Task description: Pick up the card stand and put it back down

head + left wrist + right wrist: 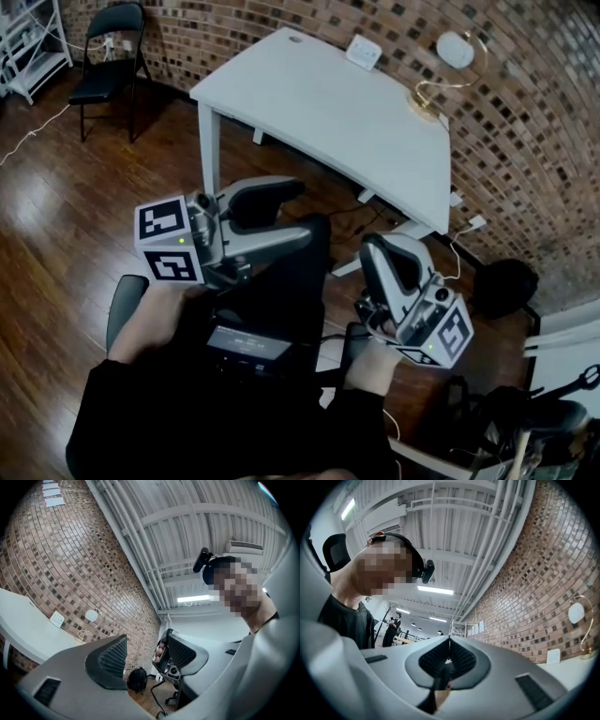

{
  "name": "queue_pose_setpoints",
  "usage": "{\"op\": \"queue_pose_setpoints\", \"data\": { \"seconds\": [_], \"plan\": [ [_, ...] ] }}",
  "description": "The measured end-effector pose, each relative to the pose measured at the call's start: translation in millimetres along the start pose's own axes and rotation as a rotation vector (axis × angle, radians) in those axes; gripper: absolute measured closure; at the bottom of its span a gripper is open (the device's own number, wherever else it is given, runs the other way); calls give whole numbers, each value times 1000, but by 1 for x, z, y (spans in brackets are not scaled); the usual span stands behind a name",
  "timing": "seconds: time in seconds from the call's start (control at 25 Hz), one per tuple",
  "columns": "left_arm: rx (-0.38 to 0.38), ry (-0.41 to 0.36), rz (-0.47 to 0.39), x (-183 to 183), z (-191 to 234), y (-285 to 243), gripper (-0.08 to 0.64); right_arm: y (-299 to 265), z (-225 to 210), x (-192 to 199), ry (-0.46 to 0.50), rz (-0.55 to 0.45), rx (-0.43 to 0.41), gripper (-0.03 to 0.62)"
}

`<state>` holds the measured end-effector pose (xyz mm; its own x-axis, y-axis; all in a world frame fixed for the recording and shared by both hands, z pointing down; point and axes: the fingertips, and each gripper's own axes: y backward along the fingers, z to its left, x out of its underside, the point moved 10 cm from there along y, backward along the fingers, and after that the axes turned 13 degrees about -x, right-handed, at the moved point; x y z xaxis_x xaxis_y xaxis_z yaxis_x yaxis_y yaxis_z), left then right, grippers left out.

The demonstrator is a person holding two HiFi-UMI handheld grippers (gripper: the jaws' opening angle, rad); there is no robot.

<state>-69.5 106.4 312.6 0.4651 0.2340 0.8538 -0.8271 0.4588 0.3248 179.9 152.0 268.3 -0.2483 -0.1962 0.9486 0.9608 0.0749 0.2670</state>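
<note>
Black sleeves [187,412] fill the bottom of the head view, and the person holds both tools up in front of the chest. On the left, the grey left claw [298,214] points off to the right, its black-and-white marker cube [169,242] nearest the body. Its jaws stand apart, and the left gripper view shows a clear gap with nothing in it. On the right, the right claw [375,251] angles up and away, and its jaws are pressed together. The right gripper view shows the two ribbed black pads meeting in one seam, with nothing caught between them. Neither tool touches anything on the desk.

Below them lies the dark wooden floor [56,206], with a round black backpack [506,281] resting on it off to the right. Further out comes the white counter [319,103], mostly bare. The gold wire card stand [441,80], topped by a round white disc, is upright on the counter's far right corner. It stands just beside the brick wall [525,122] and well apart from both claws. A small white rectangular box [364,52] lies to its left along the same far edge. Away at the back left are a black folding chair [112,56] and a white wire rack [28,47].
</note>
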Motion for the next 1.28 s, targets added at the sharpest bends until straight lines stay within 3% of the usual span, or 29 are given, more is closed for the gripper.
{"op": "queue_pose_setpoints", "data": {
  "seconds": [1.28],
  "plan": [
    [11,-8,18,-4,-4,1,291,-13,13,-9,86,11,-45,578]
  ]
}}
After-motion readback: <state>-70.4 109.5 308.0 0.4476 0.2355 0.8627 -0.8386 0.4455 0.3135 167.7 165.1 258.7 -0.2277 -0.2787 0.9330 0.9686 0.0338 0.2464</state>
